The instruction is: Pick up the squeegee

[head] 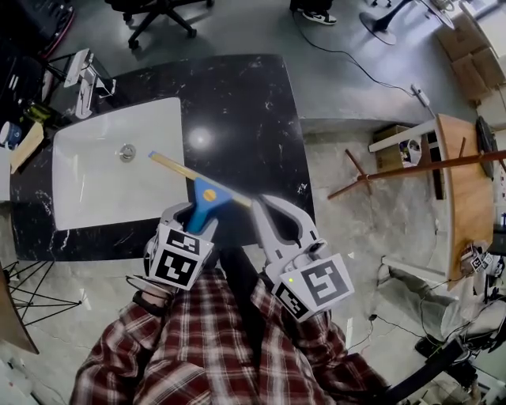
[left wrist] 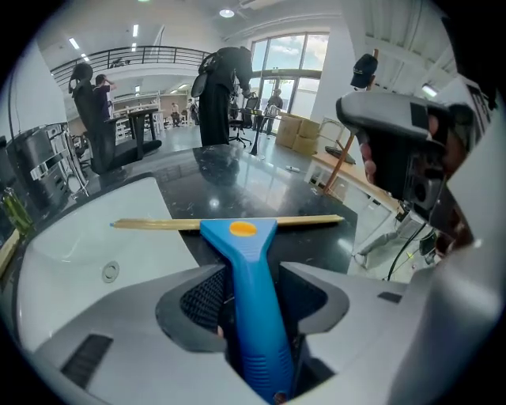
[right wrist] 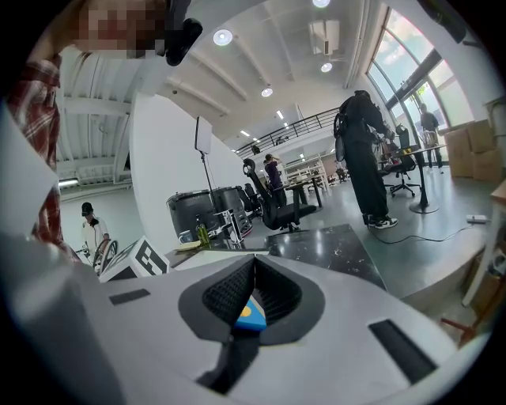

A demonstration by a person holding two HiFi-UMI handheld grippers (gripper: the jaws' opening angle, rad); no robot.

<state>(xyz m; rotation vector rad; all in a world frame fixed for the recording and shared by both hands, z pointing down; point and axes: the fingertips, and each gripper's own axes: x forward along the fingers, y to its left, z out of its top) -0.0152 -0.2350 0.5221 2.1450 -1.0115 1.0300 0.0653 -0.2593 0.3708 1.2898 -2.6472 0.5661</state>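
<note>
The squeegee (head: pixel 207 198) has a blue handle with a yellow dot and a long tan blade. It is held over the front of the black counter (head: pixel 253 119), and the blade's left end reaches over the white sink (head: pixel 87 190). My left gripper (head: pixel 196 220) is shut on the handle. In the left gripper view the handle (left wrist: pixel 247 277) runs between the jaws, with the blade (left wrist: pixel 158 225) crosswise beyond them. My right gripper (head: pixel 267 207) is just right of the squeegee, shut with nothing in it. A bit of blue squeegee (right wrist: pixel 251 316) shows past its closed jaws (right wrist: pixel 253 273).
A faucet (head: pixel 83 79) stands at the sink's far left, and a drain (head: pixel 127 152) sits in the basin. Right of the counter are a wooden table (head: pixel 462 198) and a slanted wooden pole (head: pixel 379 176). An office chair (head: pixel 158 12) stands beyond the counter. People stand further back.
</note>
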